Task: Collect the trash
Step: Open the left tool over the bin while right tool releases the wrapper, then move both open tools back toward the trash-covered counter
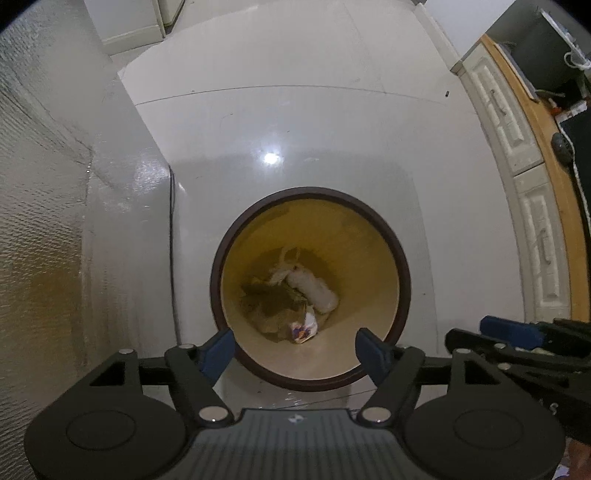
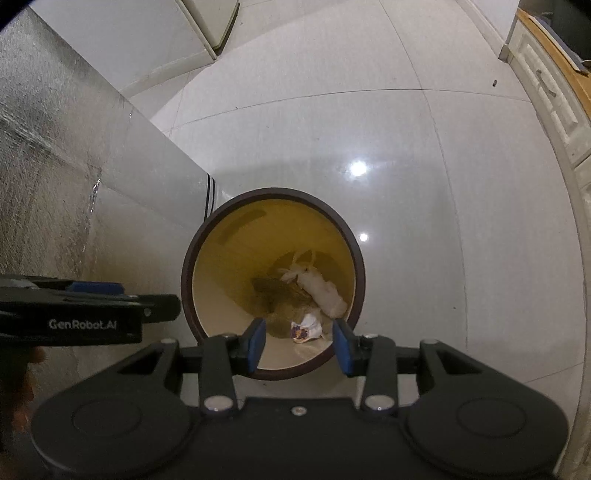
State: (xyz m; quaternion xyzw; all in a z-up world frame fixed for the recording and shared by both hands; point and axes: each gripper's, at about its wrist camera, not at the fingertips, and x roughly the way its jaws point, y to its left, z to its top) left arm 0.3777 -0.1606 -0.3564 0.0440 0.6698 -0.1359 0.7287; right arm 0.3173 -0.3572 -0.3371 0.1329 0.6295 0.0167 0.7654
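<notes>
A round bin (image 1: 400, 280) with a dark brown rim and yellow inside stands on the white tiled floor, right below both grippers; it also shows in the right wrist view (image 2: 186, 273). At its bottom lie a white bag (image 1: 314, 290), brown scraps (image 1: 273, 299) and a small crumpled printed wrapper (image 1: 304, 328); the same wrapper (image 2: 306, 328) and white bag (image 2: 321, 290) show in the right wrist view. My left gripper (image 1: 295, 350) is open and empty above the bin's near rim. My right gripper (image 2: 301, 343) is open and empty above the same rim.
A silvery textured wall or appliance side (image 1: 44, 184) rises on the left. White cabinet drawers (image 1: 517, 147) under a wooden counter edge (image 1: 543, 147) run along the right. A white cabinet (image 2: 207, 26) stands at the back. The other gripper (image 2: 85, 310) shows at the left in the right wrist view.
</notes>
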